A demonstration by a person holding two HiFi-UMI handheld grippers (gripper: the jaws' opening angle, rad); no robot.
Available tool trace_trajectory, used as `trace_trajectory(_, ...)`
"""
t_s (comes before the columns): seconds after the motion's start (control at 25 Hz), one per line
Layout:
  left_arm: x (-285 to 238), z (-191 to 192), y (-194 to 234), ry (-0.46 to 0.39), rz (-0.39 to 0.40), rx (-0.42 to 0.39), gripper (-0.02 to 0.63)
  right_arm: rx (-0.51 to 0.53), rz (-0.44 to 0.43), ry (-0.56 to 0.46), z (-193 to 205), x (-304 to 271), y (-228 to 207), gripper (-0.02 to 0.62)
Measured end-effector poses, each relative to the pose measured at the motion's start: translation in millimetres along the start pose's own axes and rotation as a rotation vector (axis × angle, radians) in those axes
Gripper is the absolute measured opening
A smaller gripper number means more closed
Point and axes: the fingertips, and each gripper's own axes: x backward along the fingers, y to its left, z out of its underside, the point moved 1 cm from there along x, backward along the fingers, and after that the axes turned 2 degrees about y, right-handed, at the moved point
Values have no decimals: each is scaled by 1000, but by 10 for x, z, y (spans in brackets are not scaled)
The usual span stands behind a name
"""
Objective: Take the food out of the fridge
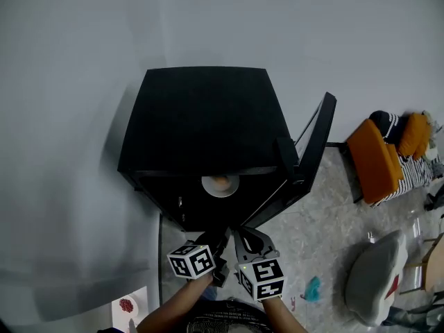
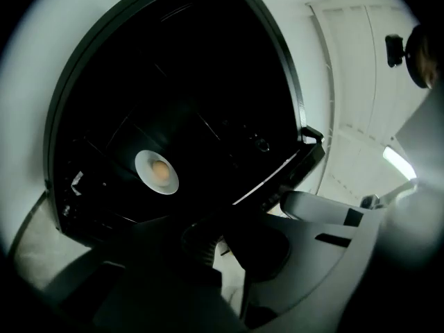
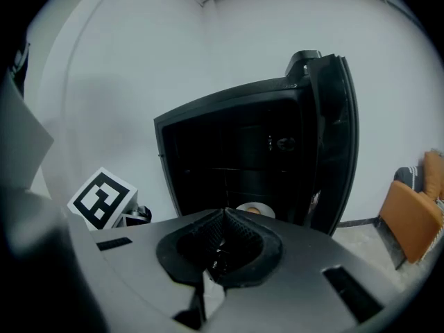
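A black mini fridge (image 1: 201, 116) stands against the wall with its door (image 1: 312, 151) swung open to the right. On a low shelf inside sits a white plate (image 1: 220, 184) with a tan piece of food (image 2: 159, 171) on it. The plate (image 3: 255, 211) also peeks over the jaws in the right gripper view. Both grippers hang just in front of the opening, outside the fridge. My left gripper (image 1: 220, 236) is shut and empty, and so is my right gripper (image 1: 239, 236). The right jaws meet at their tips (image 3: 224, 217). The left gripper's marker cube (image 3: 103, 198) shows beside them.
An orange chair (image 1: 374, 159) and a grey cushion (image 1: 374, 276) stand on the floor to the right. A teal scrap (image 1: 312, 288) lies near my right arm. A white sheet with something red (image 1: 128, 305) lies at the lower left. A pale wall is behind the fridge.
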Motion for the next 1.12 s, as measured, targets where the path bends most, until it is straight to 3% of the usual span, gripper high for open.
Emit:
trace_trajectory(0.12, -104, -97, 185, -44, 38, 129, 14, 12, 23, 2, -100, -131, -10, 20)
trace_trajectory(0.36, -334, -177, 518, -42, 108, 265, 14, 43, 64, 16, -221, -297, -32, 20)
trace_trajectory(0.76, -690, -272, 982, -107, 157, 380, 14, 45, 63, 39, -220, -557, -174, 20)
trace_trajectory(1.12, -905, -300, 1322, -160, 106, 417, 38, 71, 23, 68, -261, -681, -307, 20)
